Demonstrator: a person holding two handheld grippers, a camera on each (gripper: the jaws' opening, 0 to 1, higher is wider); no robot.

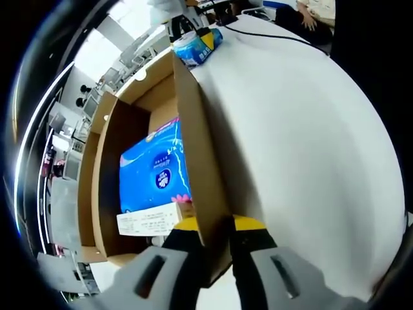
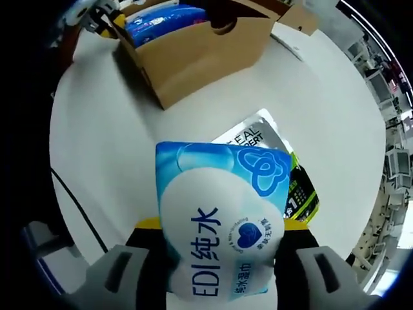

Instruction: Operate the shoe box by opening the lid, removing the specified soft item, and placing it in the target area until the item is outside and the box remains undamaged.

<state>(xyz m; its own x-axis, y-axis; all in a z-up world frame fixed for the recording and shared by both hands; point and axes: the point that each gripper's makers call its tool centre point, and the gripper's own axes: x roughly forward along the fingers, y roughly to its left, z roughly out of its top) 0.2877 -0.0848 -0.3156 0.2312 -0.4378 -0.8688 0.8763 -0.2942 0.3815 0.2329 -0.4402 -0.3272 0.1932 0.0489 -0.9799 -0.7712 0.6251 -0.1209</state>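
your left gripper (image 1: 216, 248) pinches shoe box (image 1: 200, 161) wall, lid open, blue pack (image 1: 155, 171) inside. your right gripper (image 2: 219, 258) clamps wipes pack (image 2: 216, 226), already out, above bench (image 2: 116, 148). left: set it down.

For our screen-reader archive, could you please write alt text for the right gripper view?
The right gripper is shut on a blue-and-white wet wipes pack, held above a white table. Just beyond it, a silver and green packet lies on the table, and farther off stands the open cardboard shoe box with a blue pack inside.
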